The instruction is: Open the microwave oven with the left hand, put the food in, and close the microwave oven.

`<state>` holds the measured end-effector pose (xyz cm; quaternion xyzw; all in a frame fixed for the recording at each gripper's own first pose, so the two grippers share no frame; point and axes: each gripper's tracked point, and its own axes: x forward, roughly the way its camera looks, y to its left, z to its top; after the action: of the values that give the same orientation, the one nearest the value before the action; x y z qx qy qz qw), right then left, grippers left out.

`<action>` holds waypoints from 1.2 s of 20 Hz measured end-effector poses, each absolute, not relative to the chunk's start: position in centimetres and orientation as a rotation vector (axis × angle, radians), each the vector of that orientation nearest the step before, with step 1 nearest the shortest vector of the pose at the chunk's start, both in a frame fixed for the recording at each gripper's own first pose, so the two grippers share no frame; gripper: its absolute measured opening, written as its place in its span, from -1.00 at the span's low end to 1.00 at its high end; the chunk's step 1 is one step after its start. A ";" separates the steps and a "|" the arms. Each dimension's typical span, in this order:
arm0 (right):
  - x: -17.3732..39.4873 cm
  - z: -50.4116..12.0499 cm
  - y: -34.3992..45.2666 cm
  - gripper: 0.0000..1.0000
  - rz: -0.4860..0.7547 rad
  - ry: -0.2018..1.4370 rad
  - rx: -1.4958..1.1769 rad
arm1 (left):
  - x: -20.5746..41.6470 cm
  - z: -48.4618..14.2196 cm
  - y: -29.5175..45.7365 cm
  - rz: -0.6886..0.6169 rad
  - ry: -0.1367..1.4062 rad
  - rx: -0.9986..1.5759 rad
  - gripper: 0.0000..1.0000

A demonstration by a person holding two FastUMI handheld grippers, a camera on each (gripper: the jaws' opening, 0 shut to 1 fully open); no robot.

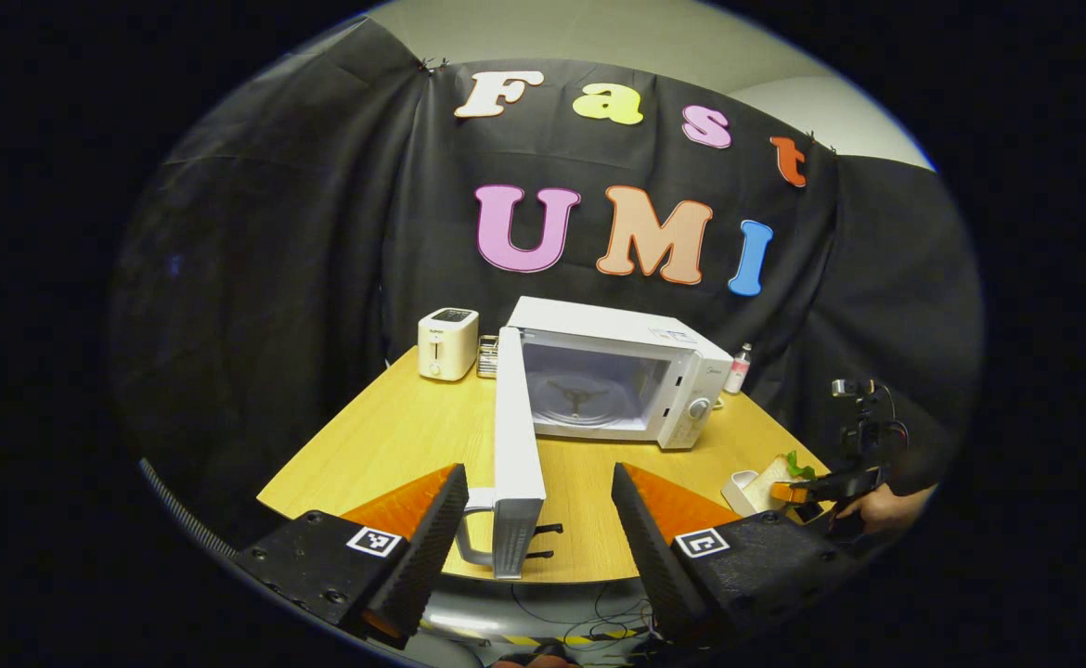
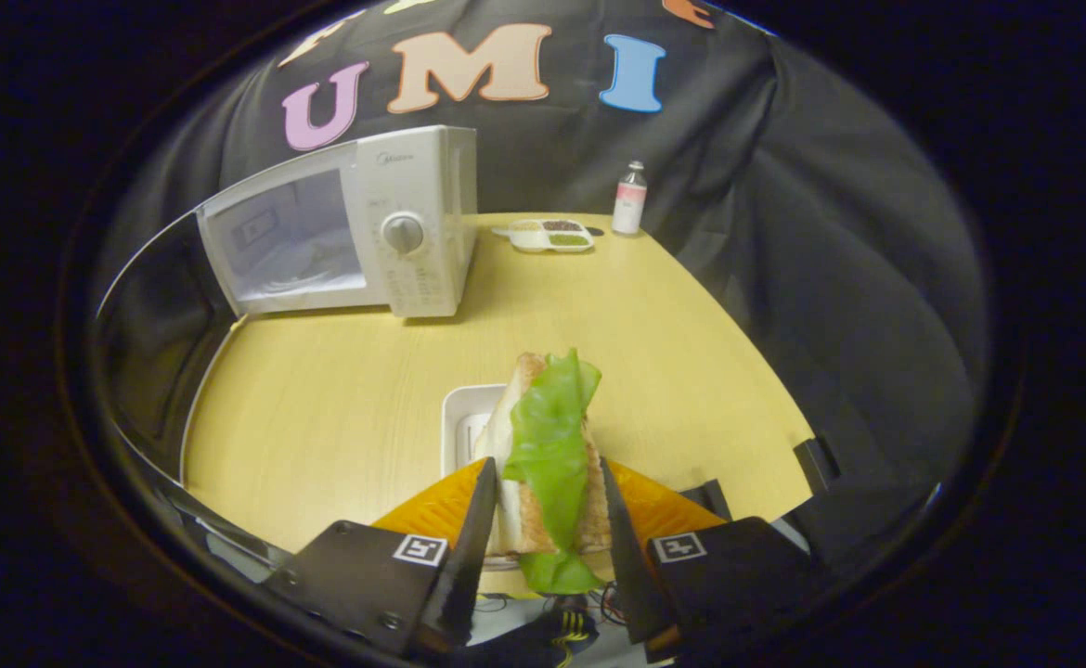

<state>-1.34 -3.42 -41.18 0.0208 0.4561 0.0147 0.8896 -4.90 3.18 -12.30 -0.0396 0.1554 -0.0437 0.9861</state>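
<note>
Left gripper [image 1: 538, 520]: fingers spread wide, released. The free edge of the white microwave door [image 1: 515, 436] stands between them, touching neither; the door's pale handle [image 1: 471, 529] sits just inside the left finger. The door is swung fully open toward the camera, edge-on, so its window face is hidden.

Right gripper [image 2: 543, 520]: clenched on the toast sandwich with green lettuce leaf [image 2: 548, 445], both fingers pressing its sides. The sandwich is held on edge above the small white rectangular dish [image 2: 464, 422], which it partly covers. In the left gripper view this gripper and the hand [image 1: 882, 508] holding it sit at the right tabletop edge, small and dim.

The white microwave oven [image 1: 627, 371] stands at the back of the light wooden tabletop [image 2: 339, 399], cavity open, glass turntable faintly visible. Bare tabletop lies between dish and oven. Behind the oven: a cream toaster [image 1: 447, 343] at its left, a small clear bottle [image 2: 629, 198] and a divided white tray [image 2: 548, 236] at its right; tray contents are too small to identify.
</note>
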 end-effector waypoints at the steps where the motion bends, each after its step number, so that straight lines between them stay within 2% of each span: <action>1: -1.2 -41.0 -2.6 0.21 0.053 0.942 0.071 | -4.7 -12.2 3.1 -0.091 0.308 -0.076 0.83; 2: -0.8 -41.3 -2.2 -0.08 0.059 0.953 0.060 | -4.6 -12.1 3.0 -0.097 0.305 -0.076 0.84; 4: -0.9 -41.1 -1.9 -0.36 0.067 0.936 0.017 | -4.5 -11.8 2.5 -0.112 0.295 -0.087 0.83; 5: -0.7 -41.1 -2.0 -0.26 0.066 0.927 -0.001 | -4.5 -11.7 2.4 -0.116 0.288 -0.097 0.83; 6: -1.1 -40.9 -1.8 -0.48 0.066 0.926 -0.012 | -4.4 -11.7 2.5 -0.115 0.288 -0.102 0.76; 7: -1.0 -41.0 -1.5 -0.48 0.075 0.921 -0.030 | -4.5 -11.8 2.6 -0.114 0.290 -0.102 0.84; 9: -1.0 -40.8 -1.4 -0.48 0.088 0.921 -0.055 | -4.4 -11.9 2.8 -0.109 0.291 -0.108 0.83; 10: -1.1 -40.6 -1.3 -0.38 0.086 0.921 -0.050 | -4.4 -11.9 2.9 -0.110 0.294 -0.113 0.83; 12: -1.0 -40.3 -1.5 -0.38 0.080 0.928 -0.007 | -4.5 -11.9 3.3 -0.101 0.295 -0.120 0.83; 13: -0.9 -39.9 -1.6 -0.47 0.078 0.926 0.021 | -4.6 -12.0 3.6 -0.097 0.296 -0.125 0.83; 15: -0.5 -38.9 -2.1 -0.37 0.062 0.908 0.033 | -4.6 -12.1 3.8 -0.093 0.292 -0.132 0.84; 24: 3.0 -31.9 1.7 -0.38 0.118 0.770 0.083 | -4.9 -12.8 3.9 -0.104 0.295 -0.142 0.83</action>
<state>2.99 1.66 -31.90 0.0402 0.3753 0.0577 0.9242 -4.94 3.91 -12.79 -0.0708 0.1465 -0.0520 0.9853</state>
